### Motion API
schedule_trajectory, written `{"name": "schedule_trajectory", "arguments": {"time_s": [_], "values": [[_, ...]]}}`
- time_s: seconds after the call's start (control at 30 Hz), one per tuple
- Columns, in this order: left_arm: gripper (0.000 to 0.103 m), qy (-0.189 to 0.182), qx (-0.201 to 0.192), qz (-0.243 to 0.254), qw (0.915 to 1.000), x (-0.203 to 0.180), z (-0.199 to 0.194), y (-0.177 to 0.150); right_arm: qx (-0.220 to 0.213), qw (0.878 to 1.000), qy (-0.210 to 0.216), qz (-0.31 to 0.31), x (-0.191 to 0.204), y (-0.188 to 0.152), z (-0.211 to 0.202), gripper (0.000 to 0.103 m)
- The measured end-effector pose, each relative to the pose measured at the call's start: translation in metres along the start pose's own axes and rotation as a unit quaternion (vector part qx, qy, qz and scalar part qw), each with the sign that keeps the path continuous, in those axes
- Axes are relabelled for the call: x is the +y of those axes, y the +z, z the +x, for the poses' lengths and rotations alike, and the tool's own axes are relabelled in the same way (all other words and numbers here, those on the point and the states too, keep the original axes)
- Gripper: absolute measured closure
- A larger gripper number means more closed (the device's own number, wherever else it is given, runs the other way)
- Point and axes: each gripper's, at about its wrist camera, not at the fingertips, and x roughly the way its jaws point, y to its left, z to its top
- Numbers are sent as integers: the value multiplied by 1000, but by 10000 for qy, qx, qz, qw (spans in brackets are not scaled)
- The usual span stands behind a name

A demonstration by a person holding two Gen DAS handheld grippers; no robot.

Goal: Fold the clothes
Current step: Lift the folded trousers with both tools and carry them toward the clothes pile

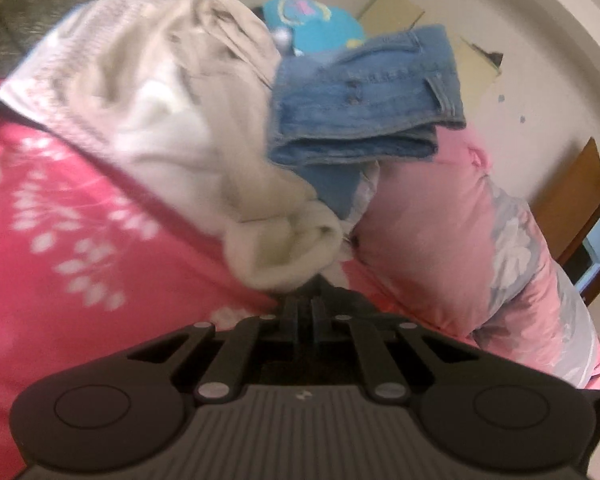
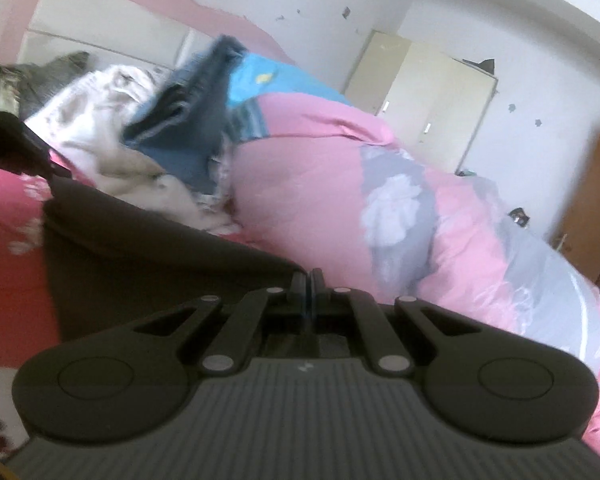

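left gripper (image 1: 305,300) fingertips: hidden under the cream garment (image 1: 284,252), so the contact cannot be seen
dark garment (image 2: 148,248): its far left end runs behind a dark blurred shape at the picture's edge
folded jeans (image 1: 364,108): lower part hidden behind the cream cloth
blue item (image 1: 312,20): mostly covered, kind cannot be told
grey-green cloth (image 1: 24,12): cut off by the corner
pink quilt (image 2: 324,184): cut off at right

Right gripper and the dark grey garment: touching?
Touching. Right wrist view shows the right gripper shut on the dark grey garment's corner.
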Motion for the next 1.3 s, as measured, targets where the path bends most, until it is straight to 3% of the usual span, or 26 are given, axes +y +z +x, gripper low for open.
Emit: {"name": "schedule_trajectory", "arguments": {"time_s": [0.33,0.63,0.8,0.93,0.97,1.1,1.3], "values": [[96,360,394,689,9962,-46,100,13,540,9980,-47,333,-56,-13,97,103],[95,580,260,997,9930,-55,141,9,813,9940,176,711,-74,-45,169,103],[78,350,123,895,9953,-48,144,5,1065,9881,335,1059,-79,-72,204,101],[65,202,-240,849,9959,-48,131,7,1287,9770,420,1650,-95,-91,225,98],[60,220,-338,859,9955,-49,129,8,1339,9729,456,1827,-100,-96,229,95],[56,334,-545,698,9955,-44,118,12,1426,9494,593,2736,-125,-108,227,54],[55,317,-808,335,9957,-43,85,20,1119,9254,652,3562,-148,-104,187,41]]}}
